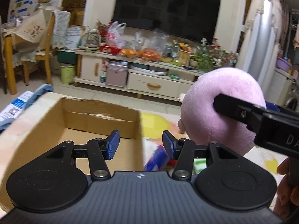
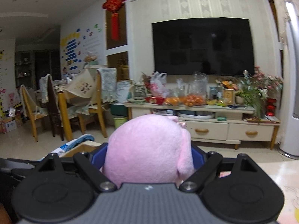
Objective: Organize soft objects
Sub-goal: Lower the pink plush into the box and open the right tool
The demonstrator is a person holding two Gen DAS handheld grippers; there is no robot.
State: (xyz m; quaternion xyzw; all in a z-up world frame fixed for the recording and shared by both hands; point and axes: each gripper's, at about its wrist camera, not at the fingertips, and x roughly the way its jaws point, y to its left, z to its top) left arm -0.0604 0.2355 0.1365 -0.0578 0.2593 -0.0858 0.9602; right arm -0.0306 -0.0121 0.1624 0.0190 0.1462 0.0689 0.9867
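Note:
A round pink plush toy (image 2: 147,145) is held up in the air, with my right gripper (image 2: 147,158) shut on its sides. From the left wrist view the same pink plush toy (image 1: 220,108) hangs at the right, one black finger (image 1: 233,110) pressed into it and the other hidden behind it. An open cardboard box (image 1: 101,119) lies low on the left; what shows of its inside is bare. My left gripper (image 1: 140,145) is open over the box's right wall, and its blue pads (image 1: 113,145) touch nothing.
A colourful patterned surface (image 1: 158,123) lies under the box. A blue-and-white package (image 1: 16,108) sits left of the box. Across the floor stand a cluttered TV cabinet (image 2: 205,128), wooden chairs (image 2: 61,115) and a tall white unit (image 2: 291,93). A hand (image 1: 286,177) grips the right tool.

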